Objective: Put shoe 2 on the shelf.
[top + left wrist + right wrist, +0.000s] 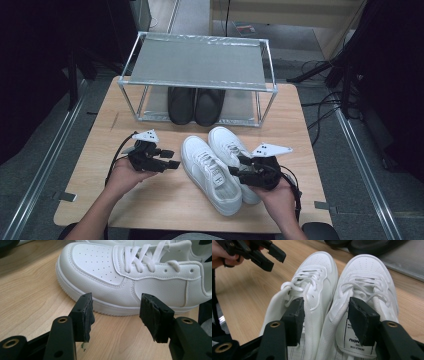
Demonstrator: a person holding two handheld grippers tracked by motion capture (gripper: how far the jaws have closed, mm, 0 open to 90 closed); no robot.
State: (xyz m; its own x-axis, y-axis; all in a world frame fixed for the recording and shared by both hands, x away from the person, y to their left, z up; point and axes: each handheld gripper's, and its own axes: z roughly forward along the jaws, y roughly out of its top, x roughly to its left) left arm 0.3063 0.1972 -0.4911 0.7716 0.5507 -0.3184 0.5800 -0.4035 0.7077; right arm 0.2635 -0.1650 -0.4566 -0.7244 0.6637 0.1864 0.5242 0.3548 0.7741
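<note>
White sneakers (216,170) near the table's (150,200) front edge.
Left gripper (170,159) and right gripper (236,166) both gape wide, holding nothing.

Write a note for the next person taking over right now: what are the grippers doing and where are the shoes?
Left gripper: jaws open, empty, pointed at the side of the left white sneaker.
Right gripper: jaws open over the sneakers' heel ends, gripping nothing.
Both white sneakers, the other being the right white sneaker, sit side by side on the table.
Black shoes are on the rack's lower shelf.
Probably left: racking the sneakers.
</note>
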